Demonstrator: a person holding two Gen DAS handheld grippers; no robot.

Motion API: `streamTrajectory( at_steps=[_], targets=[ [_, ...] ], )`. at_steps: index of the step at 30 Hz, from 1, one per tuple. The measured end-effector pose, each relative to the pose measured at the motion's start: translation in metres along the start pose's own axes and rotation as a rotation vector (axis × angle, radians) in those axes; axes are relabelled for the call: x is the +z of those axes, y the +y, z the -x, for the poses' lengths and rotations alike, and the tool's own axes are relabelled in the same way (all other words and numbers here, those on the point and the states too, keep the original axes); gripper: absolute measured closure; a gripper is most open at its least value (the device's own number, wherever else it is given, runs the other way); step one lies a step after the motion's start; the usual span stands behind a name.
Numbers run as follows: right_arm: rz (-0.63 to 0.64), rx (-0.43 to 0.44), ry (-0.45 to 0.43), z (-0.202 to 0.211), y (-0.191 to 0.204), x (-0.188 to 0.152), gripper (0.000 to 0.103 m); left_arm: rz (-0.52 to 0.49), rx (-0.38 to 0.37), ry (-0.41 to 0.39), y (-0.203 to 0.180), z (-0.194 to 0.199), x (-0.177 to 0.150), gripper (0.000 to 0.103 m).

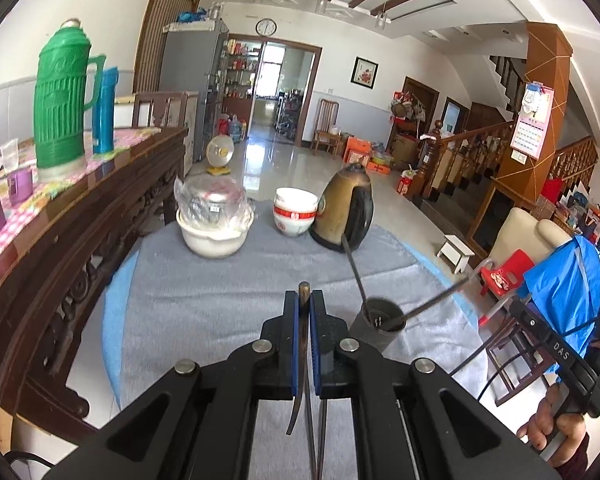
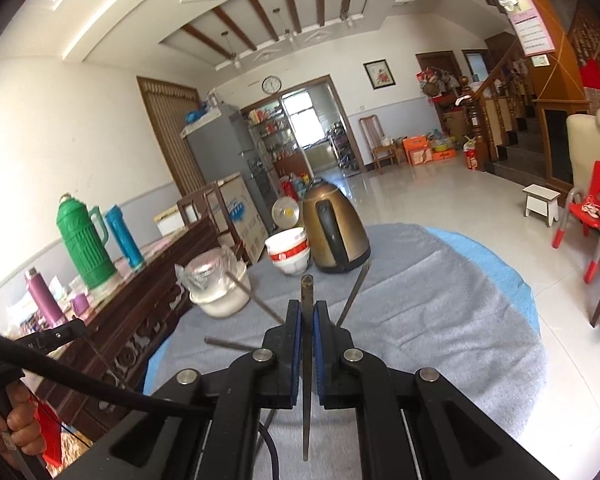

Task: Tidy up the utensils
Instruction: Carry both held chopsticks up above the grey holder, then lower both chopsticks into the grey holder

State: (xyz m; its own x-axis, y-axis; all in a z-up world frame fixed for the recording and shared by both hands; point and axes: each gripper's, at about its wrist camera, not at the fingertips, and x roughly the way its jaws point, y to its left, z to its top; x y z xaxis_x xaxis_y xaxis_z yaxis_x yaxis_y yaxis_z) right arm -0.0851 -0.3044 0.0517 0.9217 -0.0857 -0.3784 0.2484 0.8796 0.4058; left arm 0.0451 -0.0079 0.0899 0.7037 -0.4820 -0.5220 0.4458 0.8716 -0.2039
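Observation:
My left gripper (image 1: 304,300) is shut on dark chopsticks (image 1: 304,296) that stick up between its blue pads, above the grey cloth. A dark round holder (image 1: 380,326) stands just right of it on the cloth, with two dark chopsticks (image 1: 354,270) leaning out of it. My right gripper (image 2: 307,310) is shut on a dark pointed chopstick (image 2: 306,292) held upright. Other dark chopsticks (image 2: 354,296) fan out behind its fingers; the holder is hidden there.
A round table has a grey cloth (image 1: 220,304) over a blue cover. At its far side stand a white pot with a bagged lid (image 1: 212,216), stacked white bowls (image 1: 294,212) and a brown kettle (image 1: 348,208). A dark wooden sideboard (image 1: 80,220) with flasks stands left.

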Motion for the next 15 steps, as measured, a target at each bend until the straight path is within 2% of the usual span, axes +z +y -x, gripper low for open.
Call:
streamTrajectory(
  at_steps=[6,15],
  targets=[
    [0.004,-0.007,-0.054,0.003,0.005,0.019,0.097,-0.003,0.007,-0.062,-0.007,0.0,0.028,0.098],
    [0.001,-0.014,-0.153,0.007,0.013,0.047,0.097,-0.016,-0.024,-0.165,-0.021,-0.003,0.065,0.098]
  ],
)
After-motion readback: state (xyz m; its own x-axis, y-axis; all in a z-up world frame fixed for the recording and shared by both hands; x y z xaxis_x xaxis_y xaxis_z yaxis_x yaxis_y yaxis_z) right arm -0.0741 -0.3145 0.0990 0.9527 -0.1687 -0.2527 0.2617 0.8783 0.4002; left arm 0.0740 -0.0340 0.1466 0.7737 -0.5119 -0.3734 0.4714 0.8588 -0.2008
